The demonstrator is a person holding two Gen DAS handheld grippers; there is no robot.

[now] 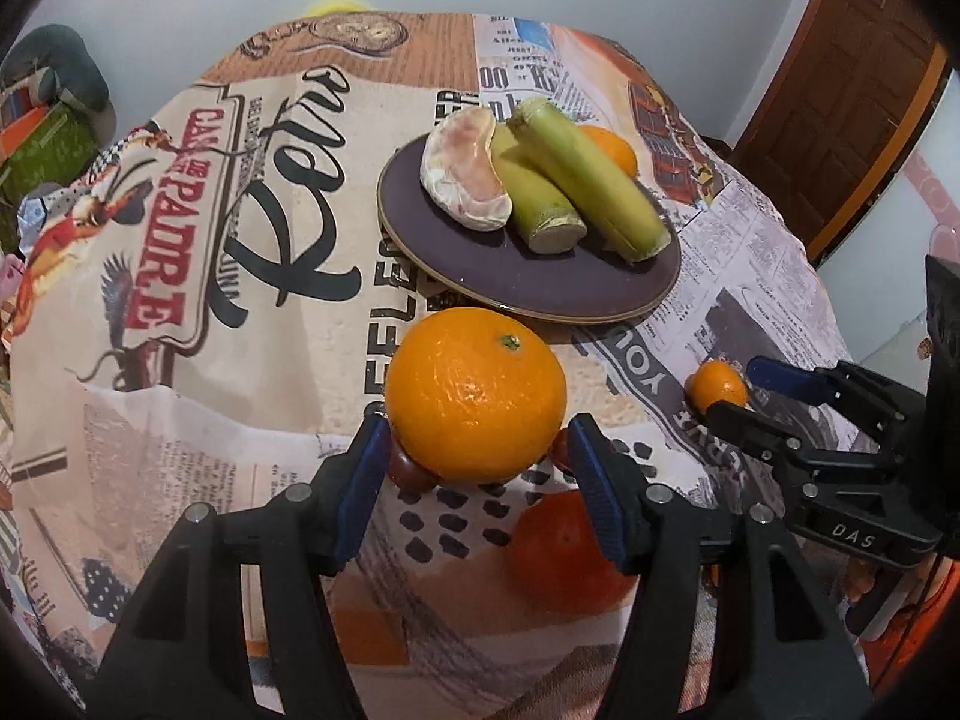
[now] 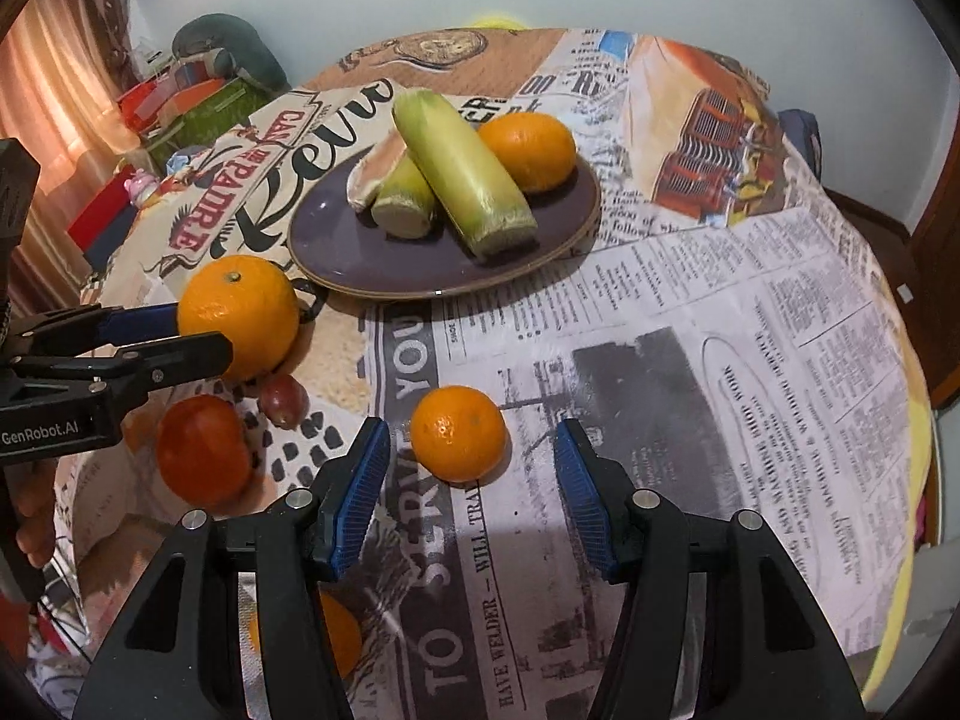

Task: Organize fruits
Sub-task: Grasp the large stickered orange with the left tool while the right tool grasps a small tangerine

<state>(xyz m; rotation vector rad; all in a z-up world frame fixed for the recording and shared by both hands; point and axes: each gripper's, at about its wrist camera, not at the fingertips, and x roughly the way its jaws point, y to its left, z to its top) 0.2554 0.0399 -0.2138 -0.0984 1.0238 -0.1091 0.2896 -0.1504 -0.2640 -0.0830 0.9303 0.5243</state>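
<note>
A dark purple plate (image 1: 480, 276) (image 2: 336, 240) holds two green sugarcane pieces (image 1: 594, 180) (image 2: 462, 174), a peeled pomelo wedge (image 1: 462, 174) and an orange (image 2: 528, 150). My left gripper (image 1: 474, 456) (image 2: 198, 336) is shut on a large orange (image 1: 474, 396) (image 2: 240, 312), held just above the cloth in front of the plate. My right gripper (image 2: 474, 468) (image 1: 735, 390) is open around a small orange (image 2: 459, 432) (image 1: 717, 384) lying on the cloth, fingers not touching it.
A red-orange fruit (image 2: 201, 456) (image 1: 564, 552) and a grape (image 2: 282, 399) lie on the cloth below the left gripper. Another orange (image 2: 336, 630) lies under the right gripper. Boxes and clutter (image 2: 180, 102) stand beyond the table's left edge.
</note>
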